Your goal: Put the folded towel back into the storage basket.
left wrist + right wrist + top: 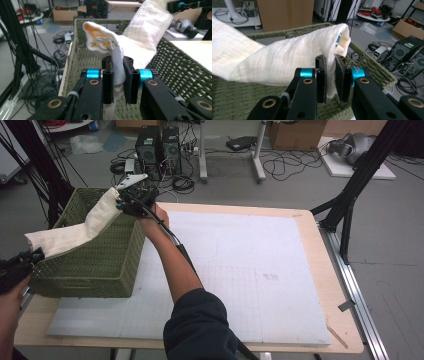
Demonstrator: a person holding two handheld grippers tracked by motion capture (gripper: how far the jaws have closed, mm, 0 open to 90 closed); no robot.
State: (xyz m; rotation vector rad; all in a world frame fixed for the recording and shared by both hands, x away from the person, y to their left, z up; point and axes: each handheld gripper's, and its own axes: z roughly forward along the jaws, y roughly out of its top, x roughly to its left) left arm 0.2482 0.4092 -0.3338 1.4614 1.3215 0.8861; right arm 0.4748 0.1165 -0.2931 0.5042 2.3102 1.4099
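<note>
A cream-white cloth (75,232) hangs stretched above a green woven basket (100,265) at the table's left end. My left gripper (35,255) is at the basket's near left corner, shut on one end of the cloth (145,32), which bunches between its jaws (117,62). My right gripper (120,202) is over the basket's far right corner, shut on the other end. In the right gripper view a fold of the cloth (277,60) is pinched between the jaws (330,60), above the basket's rim (367,65). The cloth sags toward the left gripper.
A white foam board (250,270) covers most of the wooden table (340,330) to the right of the basket. Black stand legs (350,195) rise at the table's right and left. Computer towers (157,150), cables and cardboard boxes lie on the floor beyond.
</note>
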